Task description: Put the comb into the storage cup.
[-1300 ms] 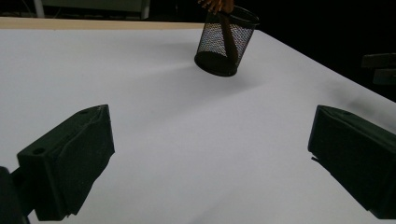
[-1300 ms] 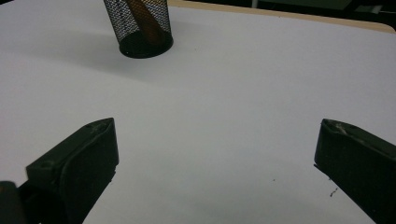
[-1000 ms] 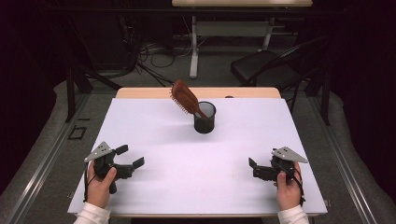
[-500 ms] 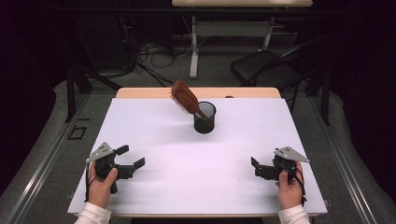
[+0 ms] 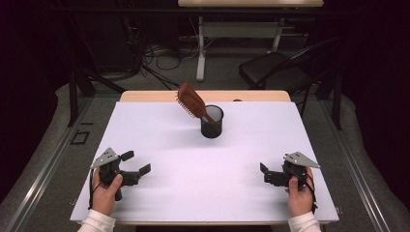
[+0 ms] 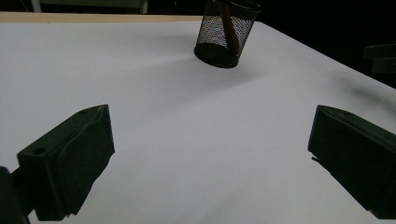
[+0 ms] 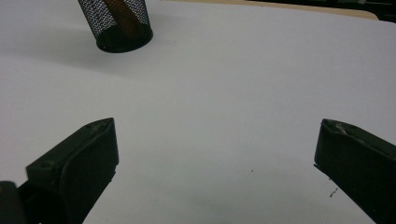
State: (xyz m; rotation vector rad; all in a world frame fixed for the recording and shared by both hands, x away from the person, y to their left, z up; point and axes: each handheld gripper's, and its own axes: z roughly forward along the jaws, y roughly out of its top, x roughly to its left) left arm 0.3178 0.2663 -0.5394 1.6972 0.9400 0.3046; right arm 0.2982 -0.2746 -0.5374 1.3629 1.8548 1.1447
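The left gripper (image 5: pixel 136 163) is resting low near the table's (image 5: pixel 159 140) front edge, jaws spread and empty. Ahead, between both grippers, the hairbrush (image 5: pixel 192 101) is leaning handle-down in the mesh cup (image 5: pixel 212 122), propped by its rim. The right gripper (image 5: pixel 265 174) is waiting likewise, spread and empty.

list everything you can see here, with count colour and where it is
hairbrush: 1, brown, handle down in the cup, head leaning left
mesh cup: 1, black, upright, far middle of the table
table: 1, white top, wooden far edge
chair: 1, black, on the floor beyond the table, right
cables: several, black, on the floor behind
left gripper: 1, black, near left, open, empty
right gripper: 1, black, near right, open, empty
hands: 2, white sleeves, bottom edge
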